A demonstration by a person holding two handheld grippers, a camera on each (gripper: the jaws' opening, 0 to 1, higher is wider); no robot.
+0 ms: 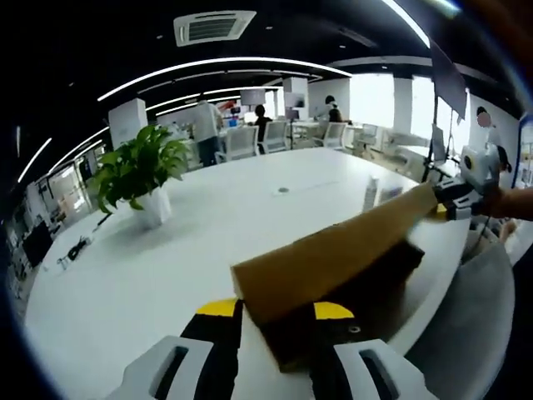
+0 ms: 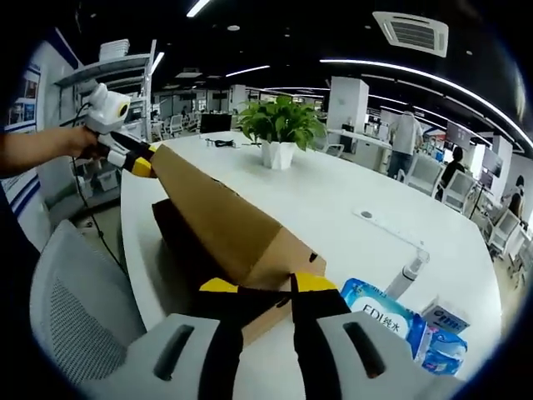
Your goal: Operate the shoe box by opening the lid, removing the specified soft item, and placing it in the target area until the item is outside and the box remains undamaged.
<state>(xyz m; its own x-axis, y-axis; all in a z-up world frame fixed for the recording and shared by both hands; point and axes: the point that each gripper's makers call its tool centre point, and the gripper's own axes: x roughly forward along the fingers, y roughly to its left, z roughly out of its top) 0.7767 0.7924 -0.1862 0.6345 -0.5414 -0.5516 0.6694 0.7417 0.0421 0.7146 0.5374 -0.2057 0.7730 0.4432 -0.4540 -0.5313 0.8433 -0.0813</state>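
A brown cardboard lid is lifted and tilted above the dark shoe box, which sits at the edge of the white table. My left gripper is shut on one end of the lid, its yellow-tipped jaws on either side of it. My right gripper clamps the far end. In the right gripper view the lid runs from my right gripper up to the left gripper, with the dark box under it. The box's contents are hidden.
A potted plant stands on the table. A white bottle and blue tissue packs lie near the right gripper. A grey mesh chair stands at the table edge by the box. People and chairs are far back.
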